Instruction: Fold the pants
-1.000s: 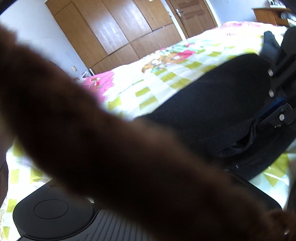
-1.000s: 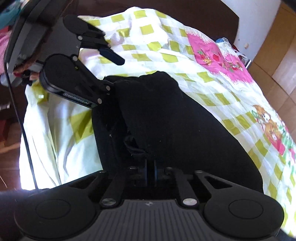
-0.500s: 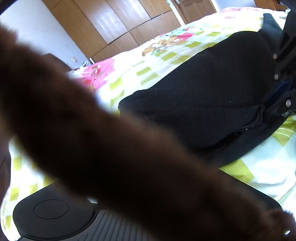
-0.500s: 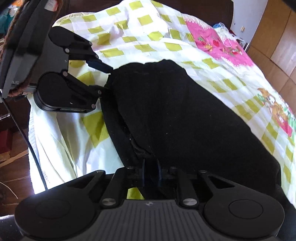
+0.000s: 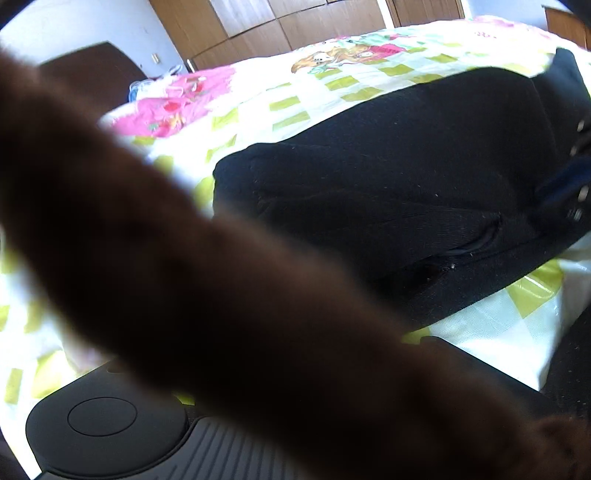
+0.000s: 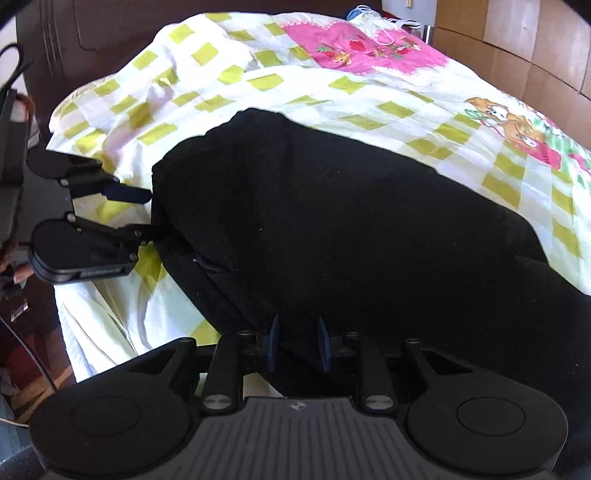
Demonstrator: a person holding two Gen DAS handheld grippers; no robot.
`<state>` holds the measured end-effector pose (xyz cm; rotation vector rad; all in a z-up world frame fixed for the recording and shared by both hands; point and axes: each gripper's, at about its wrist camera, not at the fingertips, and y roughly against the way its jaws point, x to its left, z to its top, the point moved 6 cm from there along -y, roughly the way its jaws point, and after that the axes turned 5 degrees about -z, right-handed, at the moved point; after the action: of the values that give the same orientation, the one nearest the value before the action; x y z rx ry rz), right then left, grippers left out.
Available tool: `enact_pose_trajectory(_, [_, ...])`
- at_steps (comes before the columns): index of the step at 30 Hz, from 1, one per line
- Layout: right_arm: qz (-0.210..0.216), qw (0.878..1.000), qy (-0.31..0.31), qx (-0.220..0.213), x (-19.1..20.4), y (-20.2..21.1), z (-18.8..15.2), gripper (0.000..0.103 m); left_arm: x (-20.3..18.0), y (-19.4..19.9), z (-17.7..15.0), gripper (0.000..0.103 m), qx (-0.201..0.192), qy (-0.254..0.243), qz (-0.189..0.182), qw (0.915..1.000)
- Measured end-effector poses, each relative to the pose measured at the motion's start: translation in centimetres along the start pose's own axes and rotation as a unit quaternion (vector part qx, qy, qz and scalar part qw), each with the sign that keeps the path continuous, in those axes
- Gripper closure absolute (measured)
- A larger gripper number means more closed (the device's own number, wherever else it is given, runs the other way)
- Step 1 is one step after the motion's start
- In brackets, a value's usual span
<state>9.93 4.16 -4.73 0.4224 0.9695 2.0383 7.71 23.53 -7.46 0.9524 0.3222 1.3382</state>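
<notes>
Black pants [image 6: 332, 229] lie folded on the checked bedsheet [image 6: 258, 85]. Right gripper [image 6: 296, 345] fingers stand narrowly apart, empty; left gripper [image 6: 149, 214] fingers spread wide at the pants' edge.

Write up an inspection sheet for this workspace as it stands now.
Surface: bed sheet, white with green squares and pink cartoon prints, rumpled at the near corner.
Job's things: black pants, lying folded over on the sheet.
Clutter: small white and blue items at the far bed edge, too small to identify.
Grippers: right gripper open, fingers apart at the pants' edge; left gripper open at the pants' corner.
Cables: thin black cable hanging off the bedside.
Surroundings: wooden wardrobe; brown blurred sleeve blocks the left view.
</notes>
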Motion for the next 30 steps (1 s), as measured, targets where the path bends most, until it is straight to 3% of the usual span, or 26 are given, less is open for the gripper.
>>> enact_pose_trajectory(3, [-0.022,0.999,-0.025,-0.029,-3.3,2.5,0.1,0.066,0.3,1.4,1.4,0.06,-0.011,0.016,-0.001,0.9998])
enact_pose_trajectory(7, [-0.07,0.994,-0.076,-0.035,-9.9,5.1,-1.3,0.066,-0.9,3.9,4.5,0.061,-0.051,-0.01,0.015,0.9985])
enact_pose_trajectory(10, [-0.118,0.983,-0.14,-0.028,-15.9,6.3,-3.6,0.064,-4.7,4.9,7.3,0.058,-0.085,-0.029,-0.031,0.9955])
enact_pose_trajectory(14, [-0.168,0.954,-0.247,-0.013,-23.9,6.9,-7.1,0.062,-12.6,3.9,10.9,0.055,-0.113,-0.075,-0.116,0.9839])
enact_pose_trajectory(19, [-0.18,0.905,-0.385,-0.021,-32.7,7.2,-10.5,0.056,-20.9,2.0,14.9,0.052,-0.135,-0.108,-0.197,0.9649])
enact_pose_trajectory(24, [-0.162,0.873,-0.456,-0.058,-37.7,6.3,-11.3,0.056,-25.2,-0.2,16.9,0.05,-0.135,-0.13,-0.223,0.9566])
enact_pose_trajectory(29, [-0.15,0.844,-0.507,-0.095,-40.8,4.7,-10.5,0.056,-26.4,-1.1,17.6,0.047,-0.127,-0.135,-0.225,0.9567])
enact_pose_trajectory(30, [-0.152,0.839,-0.513,-0.097,-41.4,4.5,-10.4,0.062,-26.4,-1.3,17.8,0.046,-0.126,-0.132,-0.226,0.957])
